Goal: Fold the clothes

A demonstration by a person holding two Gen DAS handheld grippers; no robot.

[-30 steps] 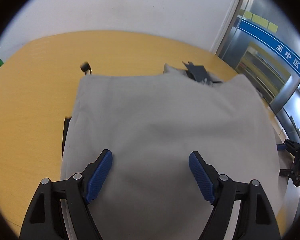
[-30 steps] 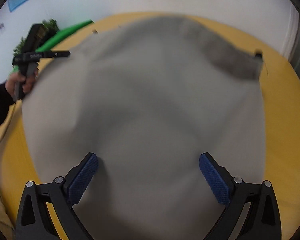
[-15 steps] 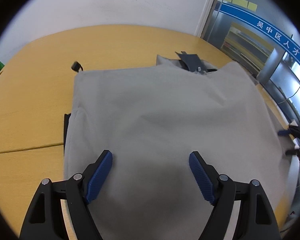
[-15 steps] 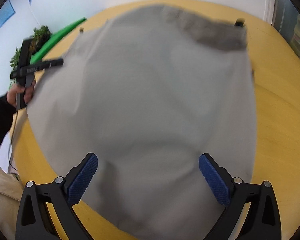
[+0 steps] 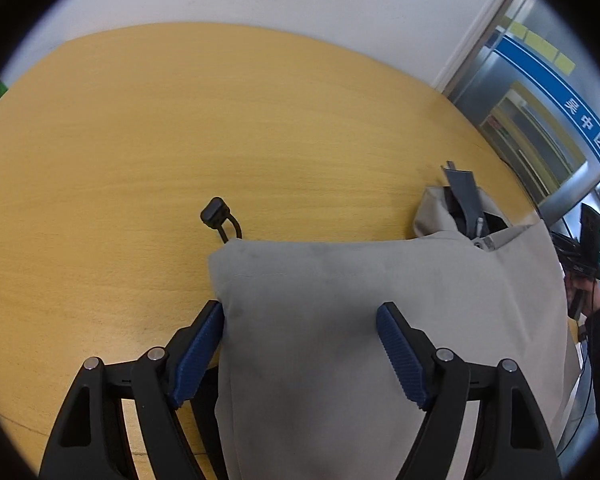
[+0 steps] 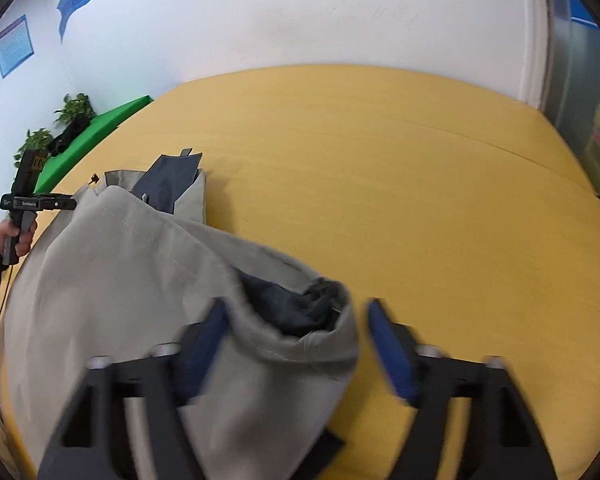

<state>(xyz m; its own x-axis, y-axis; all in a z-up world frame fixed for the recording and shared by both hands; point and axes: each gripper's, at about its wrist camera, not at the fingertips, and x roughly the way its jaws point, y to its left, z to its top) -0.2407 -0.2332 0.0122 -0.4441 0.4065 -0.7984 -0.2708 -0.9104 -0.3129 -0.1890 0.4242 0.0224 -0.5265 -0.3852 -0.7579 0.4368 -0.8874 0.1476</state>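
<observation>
A grey garment (image 5: pixel 380 320) lies spread on a yellow wooden table (image 5: pixel 180 140), its folded top edge running straight across in the left wrist view. The left gripper (image 5: pixel 300 352) stands with its jaws spread wide over the garment's near left part: the left blue pad (image 5: pixel 198 354) sits right at the cloth's left edge, the right pad lies over the cloth, and nothing is pinched between them. Just beyond the garment's far left corner a black cord end (image 5: pixel 216 212) pokes out onto the bare table. At the garment's far right corner a dark grey lining flap (image 5: pixel 462 188) sticks up from an open fold. To the right of the garment, a hand (image 5: pixel 580 296) in a dark sleeve grips the handle of the other tool. In the right wrist view the right gripper (image 6: pixel 296 348), blurred, also stands spread apart; a rolled opening of the garment showing dark lining (image 6: pixel 292 304) bulges between its fingers, with the left pad (image 6: pixel 204 348) against the cloth and the right pad over bare table beside the garment. Beyond the garment's left side, a green board (image 6: pixel 100 120) and potted plants (image 6: pixel 76 108) stand against the white wall (image 6: pixel 300 12).
</observation>
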